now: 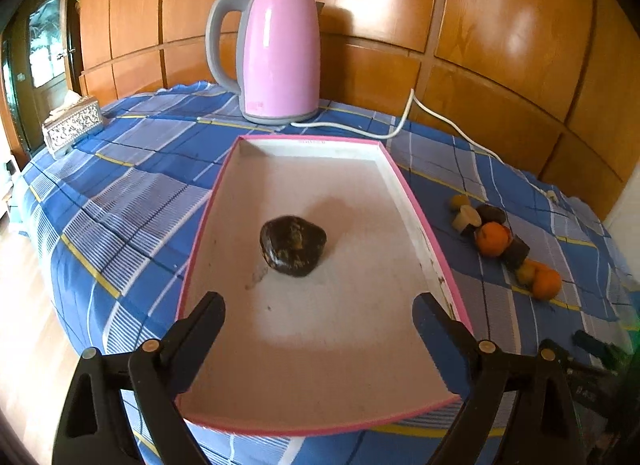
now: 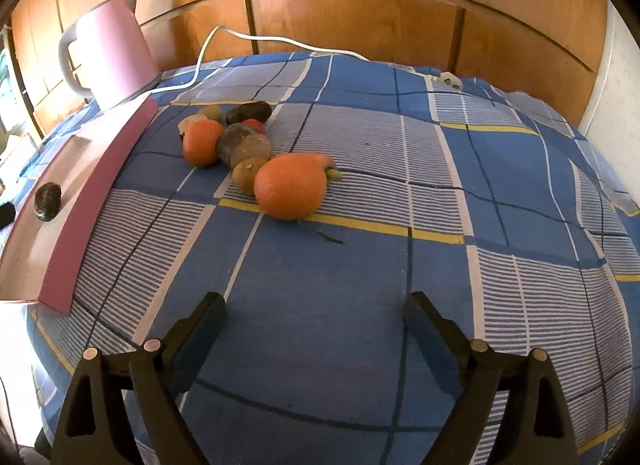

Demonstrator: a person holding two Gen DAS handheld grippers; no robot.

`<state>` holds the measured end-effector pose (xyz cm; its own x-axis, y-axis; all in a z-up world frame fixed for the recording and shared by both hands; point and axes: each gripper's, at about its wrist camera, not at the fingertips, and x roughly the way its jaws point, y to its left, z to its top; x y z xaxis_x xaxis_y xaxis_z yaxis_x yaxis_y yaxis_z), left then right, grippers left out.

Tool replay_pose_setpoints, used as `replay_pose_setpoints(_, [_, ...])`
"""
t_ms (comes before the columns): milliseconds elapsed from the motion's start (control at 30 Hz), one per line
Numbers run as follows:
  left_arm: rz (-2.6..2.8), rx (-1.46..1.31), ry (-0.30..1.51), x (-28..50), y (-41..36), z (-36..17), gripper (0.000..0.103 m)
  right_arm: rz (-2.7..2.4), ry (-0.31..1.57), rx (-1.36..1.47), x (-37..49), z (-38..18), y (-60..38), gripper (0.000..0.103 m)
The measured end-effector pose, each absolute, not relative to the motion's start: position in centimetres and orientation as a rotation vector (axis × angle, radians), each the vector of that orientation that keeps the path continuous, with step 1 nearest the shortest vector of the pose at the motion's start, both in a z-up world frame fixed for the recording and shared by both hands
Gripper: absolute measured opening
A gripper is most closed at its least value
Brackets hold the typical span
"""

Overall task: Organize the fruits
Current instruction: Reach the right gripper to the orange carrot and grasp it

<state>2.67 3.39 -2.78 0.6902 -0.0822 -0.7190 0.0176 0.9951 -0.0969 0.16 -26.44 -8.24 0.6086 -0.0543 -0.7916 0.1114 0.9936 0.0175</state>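
A pink-rimmed white tray (image 1: 400, 177) lies on the blue checked cloth. One dark brown fruit (image 1: 293, 245) lies in its middle; it also shows in the right wrist view (image 2: 47, 201). My left gripper (image 1: 318, 311) is open and empty above the tray's near end. A cluster of fruits lies right of the tray: a large orange (image 2: 291, 186), a smaller orange (image 2: 201, 143), brown and dark pieces (image 2: 245, 145). The cluster shows in the left wrist view too (image 1: 494, 239). My right gripper (image 2: 316, 311) is open and empty, well short of the large orange.
A pink kettle (image 1: 276, 57) stands behind the tray, its white cord (image 1: 396, 129) trailing right to a plug (image 2: 450, 79). A patterned tissue box (image 1: 72, 127) sits far left. A wooden wall backs the table. The tray's pink side wall (image 2: 100, 185) is left of the fruits.
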Motion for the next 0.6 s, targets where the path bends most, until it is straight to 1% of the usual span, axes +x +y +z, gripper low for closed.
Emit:
replay_pose_setpoints(33, [-0.061,-0.086,0.814,2.6,3.3,-2.9,0.097,-0.093,0.913,0.066,0.1,-8.2,-26.5,0.09])
replay_pose_setpoints(67, [-0.066,-0.089,0.819,2.6,3.2,-3.1,0.098,-0.095,0.915,0.067,0.1,-8.1,-26.6,0.083])
replay_pose_setpoints(133, [-0.078,-0.095,0.828,2.6,2.9,-3.3,0.099,-0.095,0.913,0.086,0.2,-7.7,-27.0,0.075])
replay_pose_setpoints(400, [-0.116,-0.079,0.816,2.2,2.1,-3.0,0.1,-0.075,0.872,0.143,2.0,-5.5,-27.7,0.07])
replay_pose_setpoints(467, [-0.117,-0.079,0.819,2.2,2.2,-3.0,0.1,-0.064,0.869,0.15,3.0,-5.1,-27.5,0.064])
replay_pose_setpoints(533, [-0.115,-0.085,0.826,2.2,2.3,-3.1,0.1,-0.067,0.867,0.155,3.8,-4.7,-27.6,0.061])
replay_pose_setpoints(600, [-0.112,-0.093,0.83,2.3,2.5,-3.1,0.1,-0.067,0.872,0.161,4.9,-4.4,-27.9,0.052])
